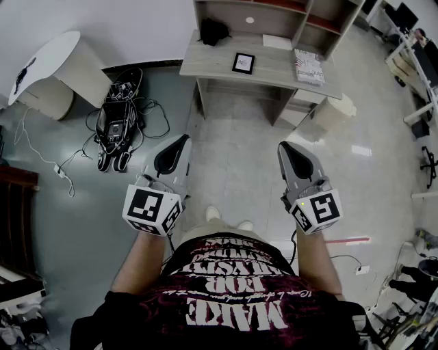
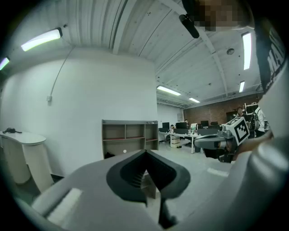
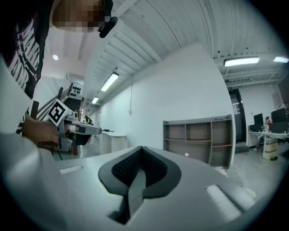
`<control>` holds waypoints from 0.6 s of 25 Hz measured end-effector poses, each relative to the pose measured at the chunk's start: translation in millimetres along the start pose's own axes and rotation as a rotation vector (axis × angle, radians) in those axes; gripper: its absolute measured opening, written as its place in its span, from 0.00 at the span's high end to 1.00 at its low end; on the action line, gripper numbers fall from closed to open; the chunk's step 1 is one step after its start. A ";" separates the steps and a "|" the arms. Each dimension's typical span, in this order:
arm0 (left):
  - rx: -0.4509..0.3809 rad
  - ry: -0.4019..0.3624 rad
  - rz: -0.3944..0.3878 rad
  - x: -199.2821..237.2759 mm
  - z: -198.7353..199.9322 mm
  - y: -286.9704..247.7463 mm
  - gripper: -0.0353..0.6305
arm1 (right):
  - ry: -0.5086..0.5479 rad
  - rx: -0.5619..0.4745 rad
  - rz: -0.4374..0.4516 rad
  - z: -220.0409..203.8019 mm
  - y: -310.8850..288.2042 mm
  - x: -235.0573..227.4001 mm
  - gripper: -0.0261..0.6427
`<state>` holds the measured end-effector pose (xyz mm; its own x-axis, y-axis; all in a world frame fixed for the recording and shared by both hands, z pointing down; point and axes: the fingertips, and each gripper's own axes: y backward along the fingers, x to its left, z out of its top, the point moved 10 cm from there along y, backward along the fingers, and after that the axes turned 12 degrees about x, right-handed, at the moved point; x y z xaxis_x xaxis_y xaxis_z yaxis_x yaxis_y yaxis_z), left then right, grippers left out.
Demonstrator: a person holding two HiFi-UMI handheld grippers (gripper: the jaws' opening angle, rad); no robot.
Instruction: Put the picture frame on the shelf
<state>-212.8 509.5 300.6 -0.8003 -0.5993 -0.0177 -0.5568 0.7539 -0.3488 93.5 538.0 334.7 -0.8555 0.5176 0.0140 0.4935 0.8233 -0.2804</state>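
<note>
A small black picture frame (image 1: pixel 243 63) stands on a grey desk (image 1: pixel 212 65) far ahead in the head view. Directly behind the desk rises a grey shelf unit (image 1: pixel 274 17) with open compartments, also seen as the shelf unit (image 2: pixel 128 135) and shelf unit (image 3: pixel 203 135). My left gripper (image 1: pixel 179 145) and right gripper (image 1: pixel 287 152) are held low in front of the person's body, well short of the desk, pointing toward it. Both are shut with nothing between the jaws: left gripper (image 2: pixel 145 153), right gripper (image 3: pixel 141 151). The frame is hidden in both gripper views.
On the desk lie a stack of papers (image 1: pixel 309 67), a white sheet (image 1: pixel 277 42) and a black object (image 1: pixel 213 31). A white bin (image 1: pixel 332 109) stands by the desk's right leg. A black device with tangled cables (image 1: pixel 120 119) lies on the floor at left, near a white round table (image 1: pixel 48 65).
</note>
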 end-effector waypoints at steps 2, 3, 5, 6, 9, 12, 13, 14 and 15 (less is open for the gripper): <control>0.002 -0.010 -0.006 8.3 -0.1 -1.8 0.95 | 0.010 0.001 -0.005 5.0 -8.0 2.5 0.92; 0.001 -0.011 -0.011 13.0 0.1 -2.7 0.95 | 0.007 0.001 -0.009 7.4 -11.6 3.7 0.92; -0.009 -0.005 -0.024 23.3 0.5 -3.7 0.95 | -0.015 -0.003 -0.016 11.9 -17.1 7.3 0.92; -0.017 -0.003 -0.032 28.6 0.7 -4.3 0.95 | -0.020 -0.003 -0.020 13.9 -18.9 10.1 0.92; -0.040 0.005 -0.066 45.9 -0.6 -9.3 0.95 | -0.003 0.012 -0.059 21.1 -21.6 17.8 0.92; -0.047 0.016 -0.099 62.8 -2.0 -20.2 0.95 | -0.012 0.016 -0.115 26.3 -20.1 19.9 0.92; -0.049 0.016 -0.108 67.2 -1.4 -24.2 0.95 | -0.019 0.015 -0.127 26.3 -19.9 19.7 0.92; -0.051 0.015 -0.117 70.2 -0.7 -27.7 0.95 | -0.027 0.017 -0.137 25.4 -19.7 19.3 0.92; -0.052 0.015 -0.127 71.9 -0.3 -30.6 0.95 | -0.035 0.022 -0.146 23.7 -19.3 19.0 0.92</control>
<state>-253.3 443.5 310.3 -0.7256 -0.6871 0.0373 -0.6643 0.6853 -0.2986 64.0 526.4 317.7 -0.9230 0.3841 0.0223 0.3604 0.8836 -0.2990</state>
